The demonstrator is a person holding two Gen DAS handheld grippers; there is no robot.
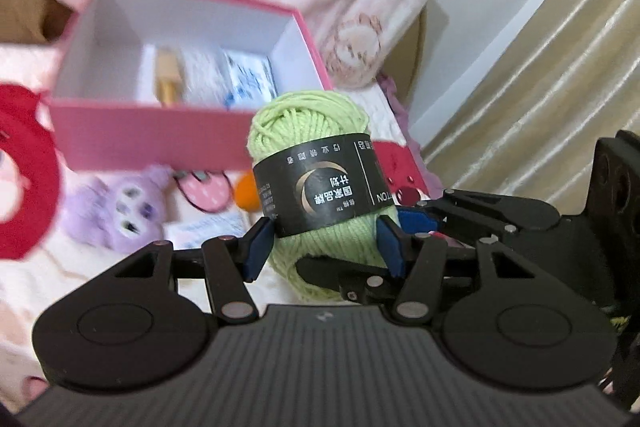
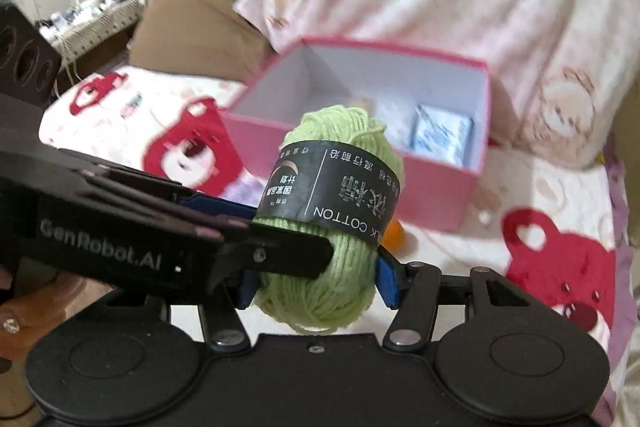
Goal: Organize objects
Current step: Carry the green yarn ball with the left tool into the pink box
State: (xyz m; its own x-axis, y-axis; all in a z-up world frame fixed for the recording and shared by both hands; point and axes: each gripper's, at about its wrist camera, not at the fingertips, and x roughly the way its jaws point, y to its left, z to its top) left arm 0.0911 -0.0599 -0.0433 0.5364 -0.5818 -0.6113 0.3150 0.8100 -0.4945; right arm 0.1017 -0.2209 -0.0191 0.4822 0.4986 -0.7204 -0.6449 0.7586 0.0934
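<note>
Left wrist view: the left gripper (image 1: pixel 324 247) clamps the green yarn ball (image 1: pixel 316 183) between its blue pads, and the right gripper (image 1: pixel 404 227) reaches in from the right to grip the same ball. Beyond it sits the open pink box (image 1: pixel 160 143) on the bed (image 1: pixel 100 267).

Right wrist view: the right gripper (image 2: pixel 316 279) squeezes the yarn ball, with the left gripper crossing from the left; the box lies ahead.
</note>
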